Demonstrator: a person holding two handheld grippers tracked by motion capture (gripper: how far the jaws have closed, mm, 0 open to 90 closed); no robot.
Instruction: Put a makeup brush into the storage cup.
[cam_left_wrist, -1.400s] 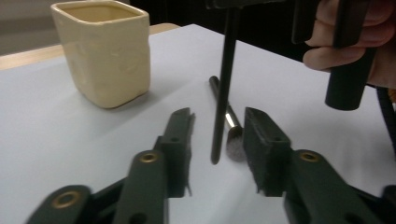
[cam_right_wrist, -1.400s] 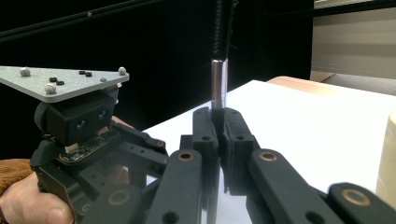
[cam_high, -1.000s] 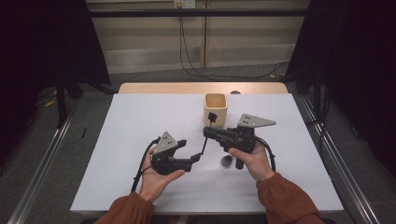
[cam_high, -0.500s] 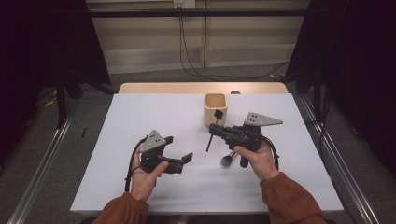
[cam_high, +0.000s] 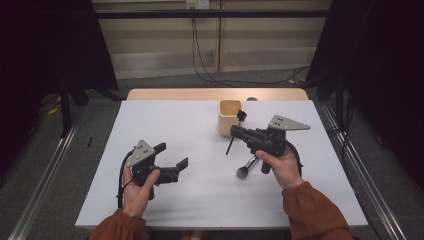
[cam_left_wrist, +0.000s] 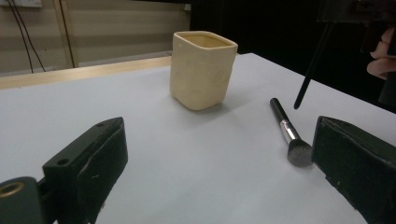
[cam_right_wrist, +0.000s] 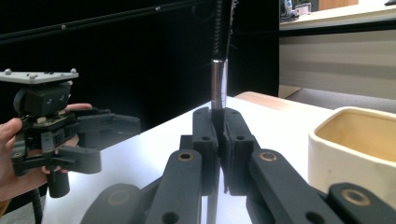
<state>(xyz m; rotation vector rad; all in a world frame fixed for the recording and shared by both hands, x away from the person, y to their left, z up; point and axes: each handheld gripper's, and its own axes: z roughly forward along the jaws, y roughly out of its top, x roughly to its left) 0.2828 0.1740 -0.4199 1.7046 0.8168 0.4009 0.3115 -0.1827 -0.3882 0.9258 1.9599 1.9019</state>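
1. The right hand-held gripper (cam_high: 241, 131) has its jaws clamped on a slim black makeup brush (cam_high: 234, 135), gripping it near the silver ferrule. In the high view the brush hangs tilted, head up by the jaws and handle tip slanting down toward 7 o'clock, clear of the worktop (cam_high: 190, 125).
2. The left hand-held gripper (cam_high: 171, 156) has its jaws wide apart; they have just been opening, and nothing sits between them. It is held low over the worktop at about 8 o'clock from the cup.
3. A cream square cup (cam_high: 229, 117) stands upright at roughly 12 o'clock on the worktop, just beside the right hand-held gripper's jaws. What shows of its inside looks empty.
4. A second, fluffy-headed brush (cam_high: 248, 166) lies flat on the worktop at about 5 o'clock from the cup, under the right hand (cam_high: 280, 165), bristles toward the person.
5. Progress, as I judge it: one brush is picked up and close to the cup but not yet in it. What is left is to tip that brush handle-down over the opening, let it go, then collect the lying brush and place it too. The work looks less than half done.
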